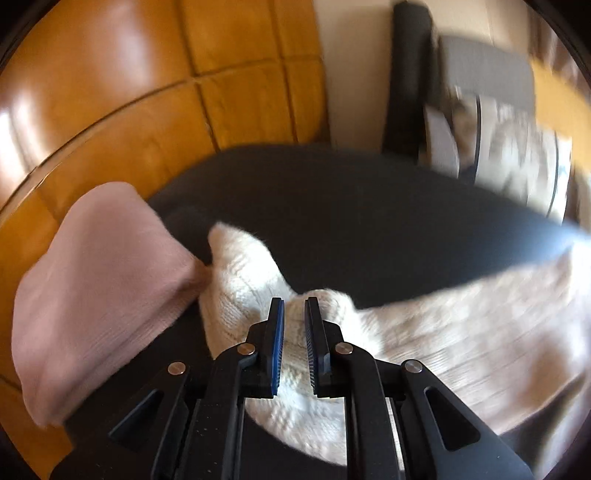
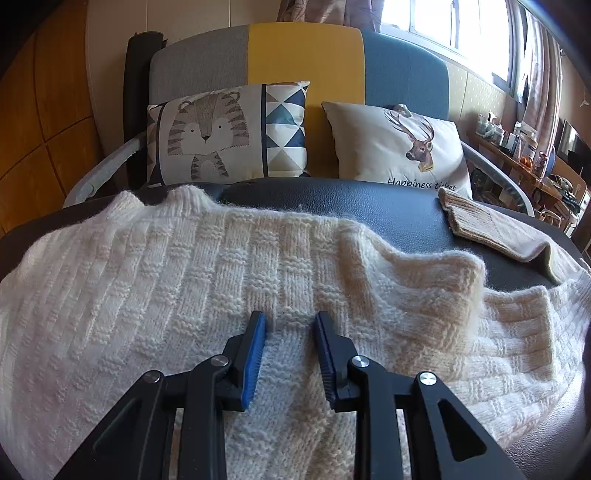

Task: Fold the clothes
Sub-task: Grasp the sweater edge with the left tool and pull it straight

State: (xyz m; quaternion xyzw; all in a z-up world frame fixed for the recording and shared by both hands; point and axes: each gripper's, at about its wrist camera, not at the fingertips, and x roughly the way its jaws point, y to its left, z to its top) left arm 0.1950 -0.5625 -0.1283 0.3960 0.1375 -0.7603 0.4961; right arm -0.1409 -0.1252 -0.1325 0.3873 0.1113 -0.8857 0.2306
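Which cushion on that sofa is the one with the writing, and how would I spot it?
Start at the sofa back with grey, yellow and blue panels. Two square printed cushions lean against it, behind the black leather surface where the cream knitted sweater lies. Yours is the right-hand white cushion: a deer's head with antlers above black lettering, whereas its neighbour shows a striped tiger.

Daylight pours in from the window [image 2: 454, 26] at the upper right, blown out to white. It falls warm across the cream sweater [image 2: 221, 266] and glints on the orange padded wall [image 1: 110, 74]. The left wrist view smears with motion blur, worst toward its right side; the right wrist view stays sharp. Both bend and darken at the fisheye rims.
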